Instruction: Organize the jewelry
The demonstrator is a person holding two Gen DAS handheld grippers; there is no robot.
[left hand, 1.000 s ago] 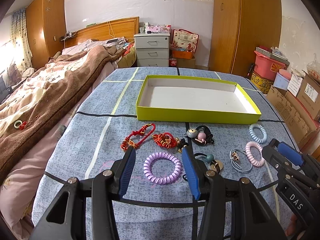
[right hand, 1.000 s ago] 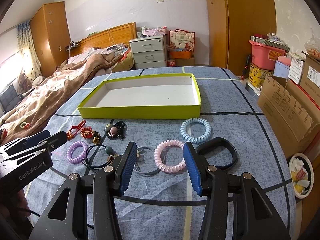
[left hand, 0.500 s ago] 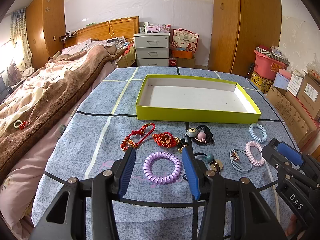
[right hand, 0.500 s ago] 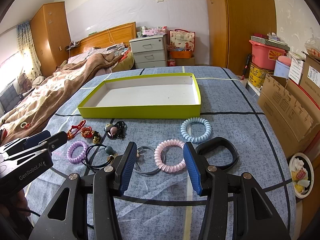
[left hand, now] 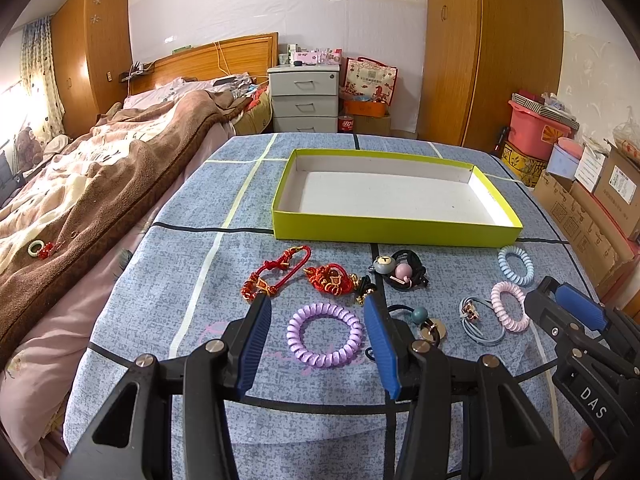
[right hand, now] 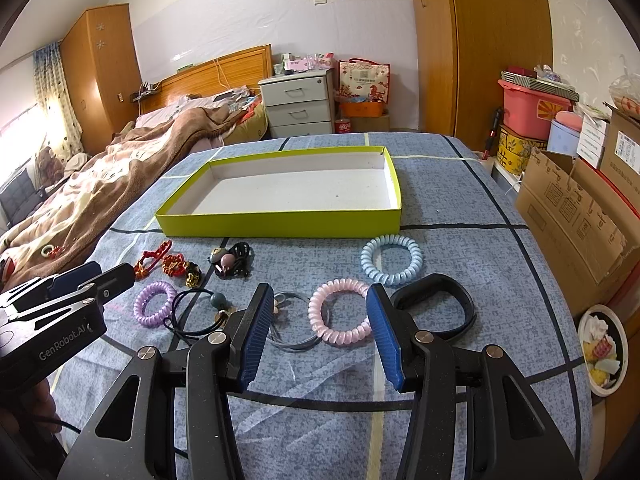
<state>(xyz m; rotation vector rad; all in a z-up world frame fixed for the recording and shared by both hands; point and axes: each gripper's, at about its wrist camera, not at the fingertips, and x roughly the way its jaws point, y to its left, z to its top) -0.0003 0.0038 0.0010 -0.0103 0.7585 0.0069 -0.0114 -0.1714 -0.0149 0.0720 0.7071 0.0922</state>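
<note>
Right finger of left gripper (left hand: pixel 316 340) is covering part of black hair tie with teal bead (left hand: pixel 416 317). In right wrist view, left finger of right gripper (right hand: pixel 316 330) is hiding near side of grey-blue hair tie (right hand: pixel 294 326). Black band (right hand: pixel 434 306) is disappearing partly behind right finger. Hand (right hand: pixel 24 408) holding left gripper is being cut off by picture edge. Small charms on red bracelets (left hand: pixel 304 274) are staying too small to tell.
</note>
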